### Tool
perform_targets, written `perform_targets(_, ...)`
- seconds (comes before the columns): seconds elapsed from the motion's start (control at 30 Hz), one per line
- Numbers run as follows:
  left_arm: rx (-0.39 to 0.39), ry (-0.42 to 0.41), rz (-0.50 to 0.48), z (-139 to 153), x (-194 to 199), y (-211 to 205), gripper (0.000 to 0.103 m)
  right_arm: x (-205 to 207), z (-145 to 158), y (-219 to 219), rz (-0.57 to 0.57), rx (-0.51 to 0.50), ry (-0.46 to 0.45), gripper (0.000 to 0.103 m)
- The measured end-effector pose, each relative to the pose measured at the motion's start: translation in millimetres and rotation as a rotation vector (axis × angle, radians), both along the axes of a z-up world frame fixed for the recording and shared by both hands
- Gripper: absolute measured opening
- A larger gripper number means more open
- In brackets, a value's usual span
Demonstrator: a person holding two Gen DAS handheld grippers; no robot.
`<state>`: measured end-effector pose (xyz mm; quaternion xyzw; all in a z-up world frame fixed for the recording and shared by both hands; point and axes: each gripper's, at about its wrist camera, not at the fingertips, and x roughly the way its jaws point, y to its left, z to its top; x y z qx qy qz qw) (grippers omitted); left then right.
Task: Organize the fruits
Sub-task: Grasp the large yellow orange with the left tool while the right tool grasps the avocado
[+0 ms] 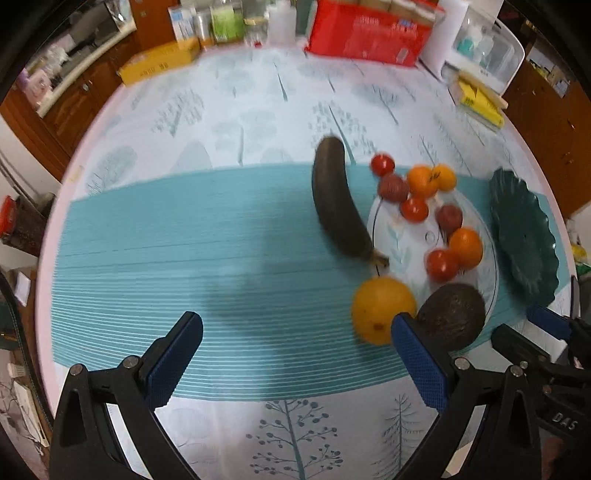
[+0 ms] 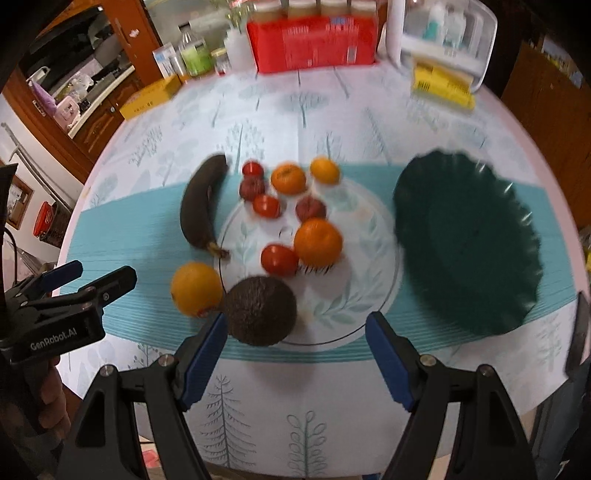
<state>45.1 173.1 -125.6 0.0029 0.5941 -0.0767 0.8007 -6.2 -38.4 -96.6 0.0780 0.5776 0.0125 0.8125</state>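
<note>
A blackened banana (image 1: 338, 199) (image 2: 201, 201) lies on the teal runner, left of a clear glass plate (image 2: 354, 295) (image 1: 410, 240). Around and on the plate sit several tomatoes, plums and oranges, among them a big orange (image 2: 317, 242) and a tomato (image 2: 279, 259). A yellow orange (image 1: 382, 309) (image 2: 195, 289) and a dark avocado (image 1: 452, 315) (image 2: 260, 310) rest at the plate's near left rim. A dark green scalloped dish (image 2: 465, 240) (image 1: 522, 236) stands empty on the right. My left gripper (image 1: 295, 354) is open over the runner. My right gripper (image 2: 295, 354) is open just behind the avocado.
A red box (image 2: 314, 38), yellow boxes (image 2: 151, 96), bottles and a white plastic container (image 2: 447, 33) line the table's far edge. The round table's rim and wooden cabinets lie to the left. A hand holds the left gripper's body (image 2: 55, 314) at the lower left.
</note>
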Motion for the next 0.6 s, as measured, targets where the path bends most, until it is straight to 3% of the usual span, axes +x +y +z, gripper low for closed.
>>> perform_targets(0.17,-0.097,0.053,-0.050,-17,8,-6,0.101,8,-25,8,0.020,0.009,0.008,0.078)
perform_targets(0.3,-0.159,0.068,-0.079,-20,18,-12,0.101,13,-32,7,0.047,0.079,-0.007,0.078)
perform_targets(0.5,-0.150,0.096,-0.141,-29,24,-25,0.101,19,-48,11,0.093,0.154,-0.006,0.078)
perform_targets(0.6,-0.148,0.107,-0.143,-31,24,-26,0.100,21,-55,16,0.118,0.142,-0.018,0.077)
